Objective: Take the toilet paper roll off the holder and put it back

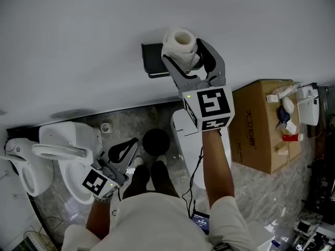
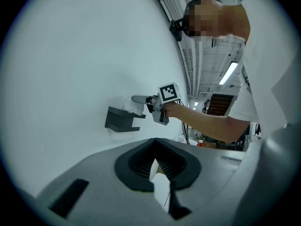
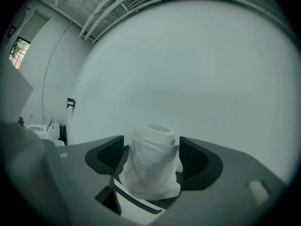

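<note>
The white toilet paper roll [image 1: 179, 40] stands upright against the white wall, just right of the dark wall holder [image 1: 153, 60]. In the right gripper view the roll [image 3: 153, 161] fills the space between my right gripper's [image 3: 151, 150] jaws, and a thin gap shows at each pad. My right gripper [image 1: 184, 50] is raised to the wall, with its jaws on either side of the roll. From the left gripper view the holder [image 2: 120, 119] shows with the roll [image 2: 132, 107] just above it. My left gripper [image 1: 127, 147] hangs low by the person's legs, shut and empty [image 2: 155, 147].
A white toilet [image 1: 58, 158] stands on the floor at the left. A black round bin [image 1: 156, 141] and a white bin [image 1: 184, 132] sit below the holder. An open cardboard box [image 1: 261, 127] with small bottles on it is at the right.
</note>
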### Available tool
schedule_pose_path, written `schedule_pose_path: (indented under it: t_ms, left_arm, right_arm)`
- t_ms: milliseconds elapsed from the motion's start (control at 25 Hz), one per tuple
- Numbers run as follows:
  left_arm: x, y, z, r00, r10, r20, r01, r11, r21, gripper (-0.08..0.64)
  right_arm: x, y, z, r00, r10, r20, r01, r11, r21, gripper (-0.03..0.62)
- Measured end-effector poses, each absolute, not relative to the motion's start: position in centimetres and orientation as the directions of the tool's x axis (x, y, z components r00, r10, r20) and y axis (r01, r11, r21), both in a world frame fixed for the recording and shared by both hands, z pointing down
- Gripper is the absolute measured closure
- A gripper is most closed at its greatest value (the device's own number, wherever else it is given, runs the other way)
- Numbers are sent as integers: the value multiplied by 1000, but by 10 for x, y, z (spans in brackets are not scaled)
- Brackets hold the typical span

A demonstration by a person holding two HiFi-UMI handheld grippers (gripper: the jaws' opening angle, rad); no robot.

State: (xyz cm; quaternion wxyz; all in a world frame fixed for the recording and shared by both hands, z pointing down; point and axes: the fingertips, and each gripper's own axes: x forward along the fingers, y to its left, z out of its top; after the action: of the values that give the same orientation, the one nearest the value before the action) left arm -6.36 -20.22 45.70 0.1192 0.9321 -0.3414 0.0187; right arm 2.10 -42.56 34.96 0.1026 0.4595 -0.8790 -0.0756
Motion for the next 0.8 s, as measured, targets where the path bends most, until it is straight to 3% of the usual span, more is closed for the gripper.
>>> schedule_pose_path:
  t_ms: [120,480,800]
  left_arm:
    - [-60,-198,448,772,-626,107,-634,-749,192,558]
    - [-41,-185,416,807,-587,64,-589,-792,161,558]
    - [-31,-168,415,834,-546,75,-551,-821,149,558]
  right_arm:
    - [34,-403,330,-550,-832,72,-805,551,222,245]
    - [64,-296,285,-547,-836,-31,-821,529,214,397]
    - [76,-230,281,-527,-846,-83,-843,508,179,582]
